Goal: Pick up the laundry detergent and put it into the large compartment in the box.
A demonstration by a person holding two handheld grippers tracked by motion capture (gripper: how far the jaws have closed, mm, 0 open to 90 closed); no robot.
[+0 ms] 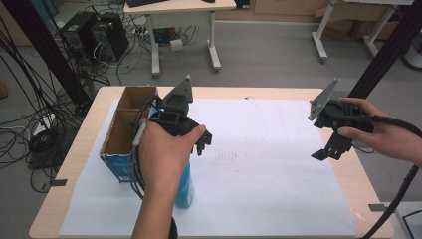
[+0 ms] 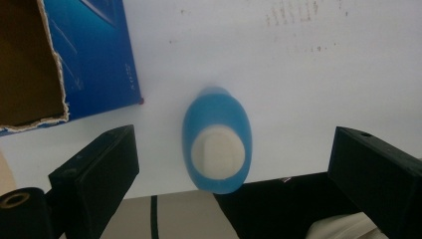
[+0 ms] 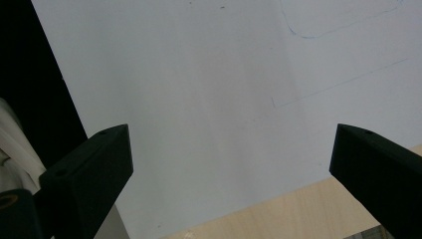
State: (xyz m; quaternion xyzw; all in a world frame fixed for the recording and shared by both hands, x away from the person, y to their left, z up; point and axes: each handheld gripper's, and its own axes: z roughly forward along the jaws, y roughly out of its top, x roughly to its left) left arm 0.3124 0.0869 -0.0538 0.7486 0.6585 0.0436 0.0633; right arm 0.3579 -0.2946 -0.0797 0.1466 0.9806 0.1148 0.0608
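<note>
I hold the left gripper [image 2: 234, 164] above the blue bottle [image 2: 217, 142], jaws wide, nothing gripped. The bottle stands upright on the white sheet [image 1: 259, 149], just right of the open cardboard box [image 1: 127, 124] at the table's left. Right gripper [image 1: 332, 147] hovers far right, jaws wide and empty. Behind the table [image 1: 358, 174]: a desk [image 1: 181, 15], computer towers [image 1: 94, 32], tangled cables [image 1: 30, 134].

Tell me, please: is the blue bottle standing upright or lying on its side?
Upright. The blue bottle shows its white cap from above between the open left tongs, and the high view shows it standing on the white sheet.
</note>
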